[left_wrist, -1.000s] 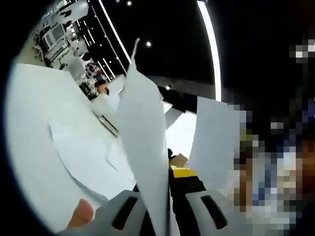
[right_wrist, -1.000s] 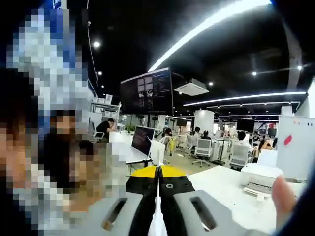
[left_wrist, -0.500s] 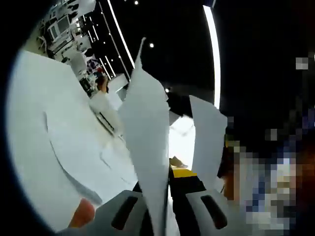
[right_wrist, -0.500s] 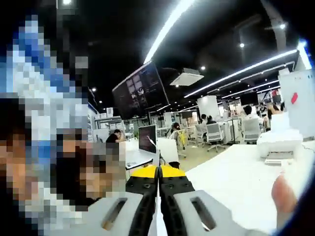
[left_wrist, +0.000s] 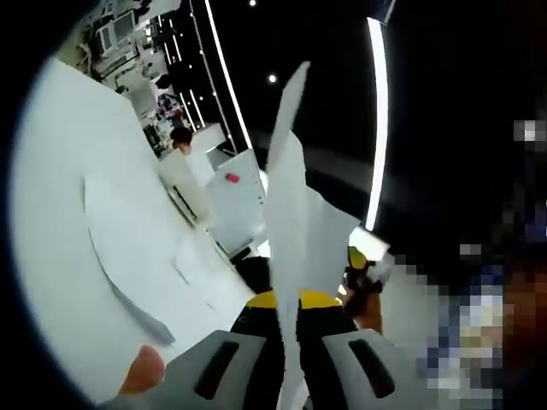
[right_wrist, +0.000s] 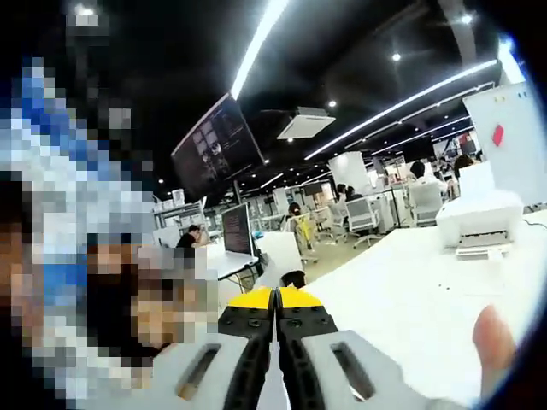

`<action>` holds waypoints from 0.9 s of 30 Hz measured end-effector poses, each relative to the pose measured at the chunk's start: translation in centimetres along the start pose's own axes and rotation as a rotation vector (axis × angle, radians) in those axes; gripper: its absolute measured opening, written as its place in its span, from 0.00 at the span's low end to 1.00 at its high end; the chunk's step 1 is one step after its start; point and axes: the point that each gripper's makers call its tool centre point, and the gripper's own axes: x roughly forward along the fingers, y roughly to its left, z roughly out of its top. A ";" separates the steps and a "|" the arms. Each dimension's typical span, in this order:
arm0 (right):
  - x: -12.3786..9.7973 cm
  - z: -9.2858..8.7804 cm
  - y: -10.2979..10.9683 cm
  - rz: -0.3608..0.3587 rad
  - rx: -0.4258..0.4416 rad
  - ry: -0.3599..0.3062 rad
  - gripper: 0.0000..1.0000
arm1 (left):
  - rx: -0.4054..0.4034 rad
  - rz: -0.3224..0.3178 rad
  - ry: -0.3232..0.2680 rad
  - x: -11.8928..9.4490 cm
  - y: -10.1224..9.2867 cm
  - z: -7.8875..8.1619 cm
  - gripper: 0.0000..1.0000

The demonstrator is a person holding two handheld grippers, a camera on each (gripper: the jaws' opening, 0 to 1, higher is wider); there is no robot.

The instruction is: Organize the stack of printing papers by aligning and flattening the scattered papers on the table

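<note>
My left gripper (left_wrist: 286, 301) is shut on a white sheet of paper (left_wrist: 295, 196), which rises between its yellow-tipped jaws and bends toward the top of the left gripper view. To the right, behind the sheet, a yellow and black gripper tip (left_wrist: 357, 260) shows; I cannot tell its hold from here. More loose papers (left_wrist: 137, 256) lie overlapped on the white table (left_wrist: 51, 213). In the right gripper view my right gripper (right_wrist: 275, 297) is shut on a thin paper edge (right_wrist: 274, 389) that runs between its jaws.
A white printer (right_wrist: 479, 218) stands on the long white table (right_wrist: 402, 290), with a whiteboard (right_wrist: 523, 115) behind it. A thumb (left_wrist: 141, 371) and a fingertip (right_wrist: 494, 342) rest by the gripper bodies. Office desks, chairs and people sit further back.
Both views have tilted with the hands. The held sheet now leans right and looks narrower, and the separate sheet edge on its right has closed in against it.
</note>
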 end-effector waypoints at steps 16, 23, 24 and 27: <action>2.3 -3.6 -5.8 -0.075 0.110 0.063 0.00 | -0.118 0.070 -0.004 -0.1 2.3 0.7 0.10; 3.3 -4.3 -6.1 -0.028 0.207 0.046 0.00 | -0.123 0.075 -0.003 0.1 2.4 0.5 0.16; 3.5 -4.5 -5.8 -0.016 0.213 0.047 0.00 | -0.126 0.072 -0.003 0.1 2.3 0.4 0.16; 4.0 -4.8 -5.2 0.007 0.221 0.054 0.00 | -0.133 0.066 -0.005 0.2 2.3 0.4 0.16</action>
